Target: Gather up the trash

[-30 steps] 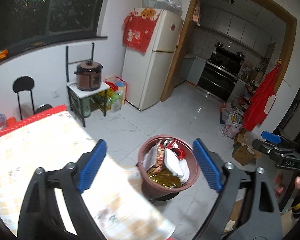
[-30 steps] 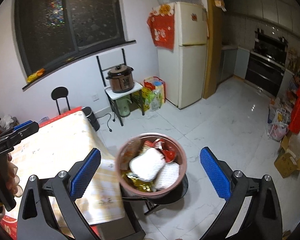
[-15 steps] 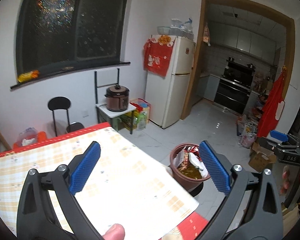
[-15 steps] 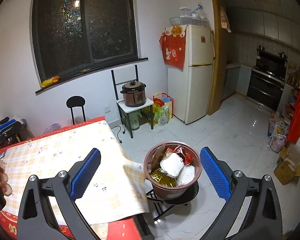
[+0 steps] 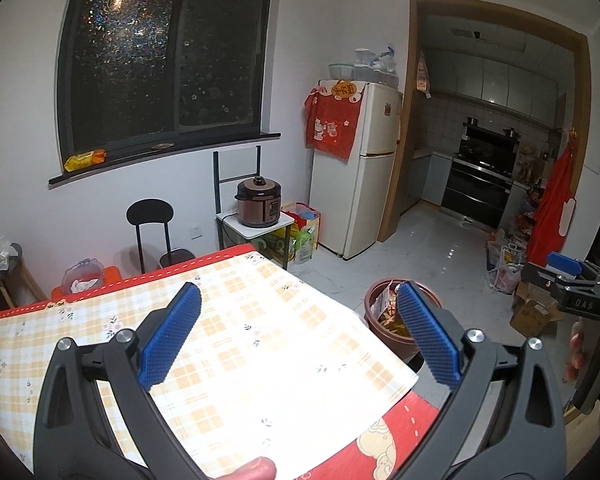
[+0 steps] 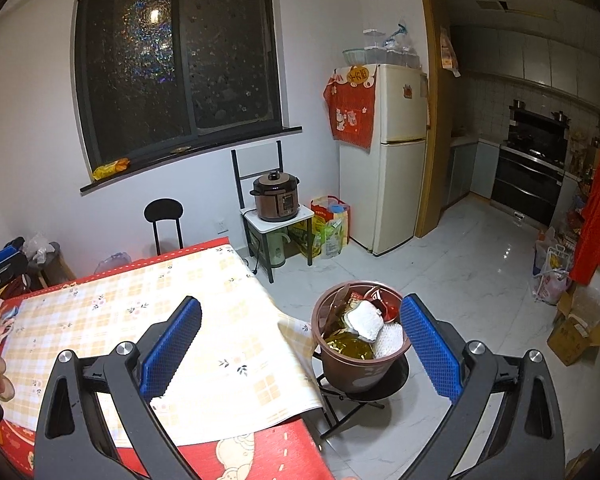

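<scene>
Blue ribbed pads of the left gripper [image 5: 298, 334] stand spread wide with nothing between them, over the yellow-and-white checked tablecloth [image 5: 236, 344] that fills the lower middle of the left wrist view; its jaws have just been opening. The right gripper [image 6: 300, 338] is likewise parted and empty. The brown round plastic trash bin [image 6: 358, 360], stuffed with wrappers and white crumpled paper, sits on a small black stand off the table's right edge; in the right wrist view it lies lower right of centre, just inside the right-hand pad, while in the left wrist view it is half hidden behind the right-hand pad at centre right. By that I judge the right gripper the nearer to the bin. No loose trash shows on the cloth. The bin stands upright, mouth up. Legible writing is scant: "DAS" on the black body of the right gripper at the right edge of the left wrist view; the yellow tag on the red fridge cloth [image 5: 332, 124] is too small to read.
</scene>
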### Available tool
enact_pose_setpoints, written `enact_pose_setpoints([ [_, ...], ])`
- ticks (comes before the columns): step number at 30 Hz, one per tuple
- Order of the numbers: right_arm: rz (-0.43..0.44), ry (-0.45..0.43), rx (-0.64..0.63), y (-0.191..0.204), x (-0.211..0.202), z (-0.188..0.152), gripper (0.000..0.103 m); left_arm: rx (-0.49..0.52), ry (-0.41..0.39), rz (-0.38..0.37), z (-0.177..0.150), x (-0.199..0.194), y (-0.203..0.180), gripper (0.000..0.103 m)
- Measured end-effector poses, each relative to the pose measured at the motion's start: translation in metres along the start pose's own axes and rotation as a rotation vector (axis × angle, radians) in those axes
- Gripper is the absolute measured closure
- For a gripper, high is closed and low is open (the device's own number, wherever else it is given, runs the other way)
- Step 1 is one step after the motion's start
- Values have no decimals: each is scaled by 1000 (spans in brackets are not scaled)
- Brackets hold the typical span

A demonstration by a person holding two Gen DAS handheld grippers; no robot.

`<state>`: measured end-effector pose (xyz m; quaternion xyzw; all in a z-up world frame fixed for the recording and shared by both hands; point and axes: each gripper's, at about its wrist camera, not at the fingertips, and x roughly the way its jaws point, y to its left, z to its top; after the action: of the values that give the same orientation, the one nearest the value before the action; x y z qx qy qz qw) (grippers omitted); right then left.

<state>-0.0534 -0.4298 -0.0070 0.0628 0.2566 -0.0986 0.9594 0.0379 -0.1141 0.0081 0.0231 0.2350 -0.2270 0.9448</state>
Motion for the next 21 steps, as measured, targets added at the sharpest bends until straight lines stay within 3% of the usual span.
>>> enact_pose_setpoints([
  [21, -26, -9, -3, 24, -19, 1, 5, -29, 1, 17, -4, -20, 22, 6],
])
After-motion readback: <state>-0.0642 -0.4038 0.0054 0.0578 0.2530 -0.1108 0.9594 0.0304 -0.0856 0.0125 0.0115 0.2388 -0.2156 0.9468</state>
